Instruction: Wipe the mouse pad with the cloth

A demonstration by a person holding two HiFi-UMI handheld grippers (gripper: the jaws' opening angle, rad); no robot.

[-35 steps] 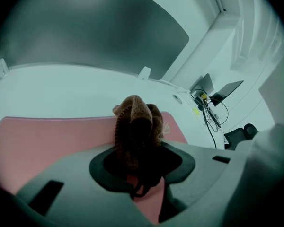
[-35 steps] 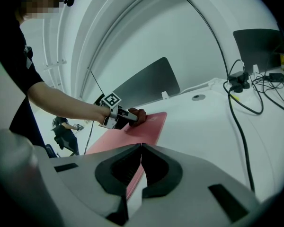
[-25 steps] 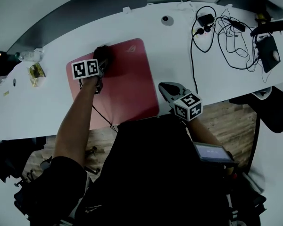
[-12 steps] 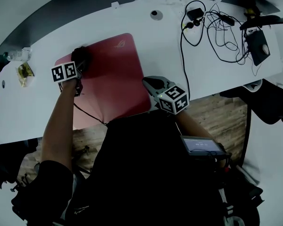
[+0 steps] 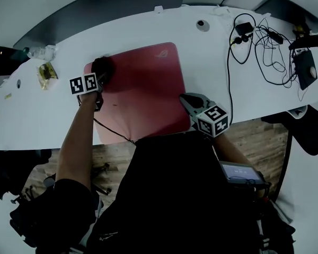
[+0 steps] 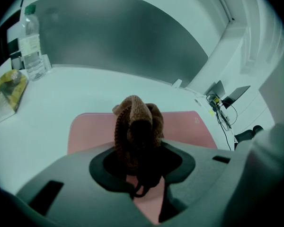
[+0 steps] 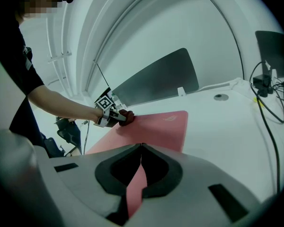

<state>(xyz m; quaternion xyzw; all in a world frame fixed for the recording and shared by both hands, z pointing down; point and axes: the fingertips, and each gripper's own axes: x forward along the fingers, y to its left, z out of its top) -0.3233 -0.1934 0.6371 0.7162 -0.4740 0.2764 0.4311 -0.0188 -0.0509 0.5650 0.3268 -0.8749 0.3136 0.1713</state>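
A pink mouse pad (image 5: pixel 143 94) lies on the white table (image 5: pixel 58 115). My left gripper (image 5: pixel 97 78) is shut on a bunched brown knitted cloth (image 5: pixel 102 66) and holds it down on the pad's far-left corner. In the left gripper view the cloth (image 6: pixel 135 122) sticks up between the jaws, with the pad (image 6: pixel 184 126) beyond it. My right gripper (image 5: pixel 184 98) is shut, and its tips rest at the pad's right edge. The right gripper view looks along the pad (image 7: pixel 156 124) to the left gripper (image 7: pixel 114 117). I cannot tell whether the right jaws pinch the pad.
Tangled black cables and an adapter (image 5: pixel 254 36) lie at the table's far right, beside a black device (image 5: pixel 305 67). A yellow packet (image 5: pixel 45 74) and a water bottle (image 6: pixel 31 41) stand at the far left. A round grommet (image 5: pixel 201 23) sits behind the pad.
My left gripper has dragged the cloth leftward along the pad's far edge to its far-left corner. The right gripper has stayed at the pad's right edge. The head view has shifted.
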